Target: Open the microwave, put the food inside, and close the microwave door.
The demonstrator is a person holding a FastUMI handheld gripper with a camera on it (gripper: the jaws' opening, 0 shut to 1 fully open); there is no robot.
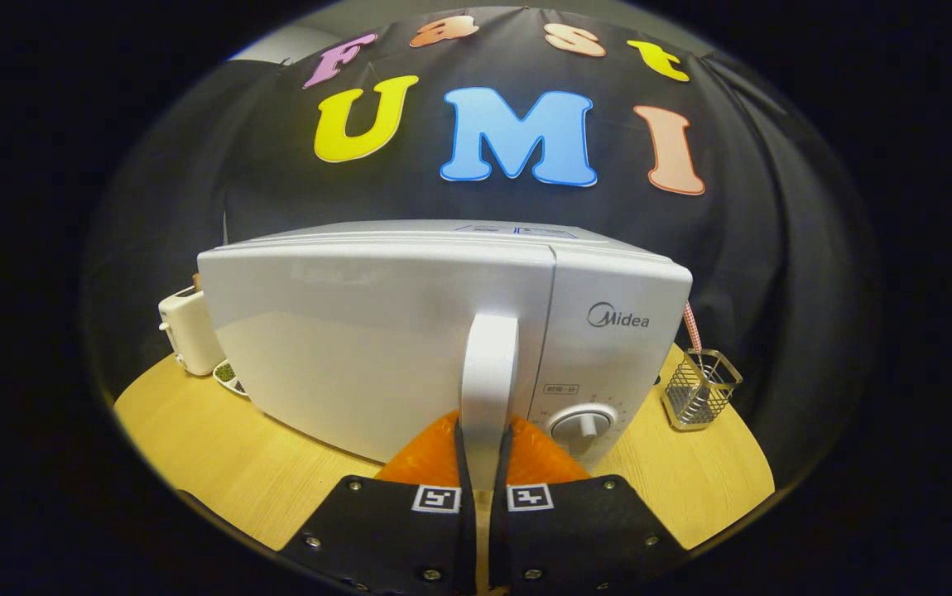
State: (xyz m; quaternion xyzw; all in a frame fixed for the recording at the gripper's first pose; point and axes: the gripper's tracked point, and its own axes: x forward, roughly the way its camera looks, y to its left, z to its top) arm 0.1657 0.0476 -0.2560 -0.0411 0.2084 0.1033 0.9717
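A white microwave [377,348] stands on the wooden table [219,463] right in front of me, its door shut or nearly so. A white vertical door handle [490,364] runs down the door's right side. My gripper [484,439] is shut on the lower end of that handle, one finger pressing on each side. To the right of the handle sits the control panel with a round white knob [582,424]. The food is hidden from me.
A white toaster [188,331] stands left of the microwave, with a small dish [228,377] of something green beside it. A wire holder [699,389] with a striped straw sits on the table right of the microwave. Black cloth hangs behind.
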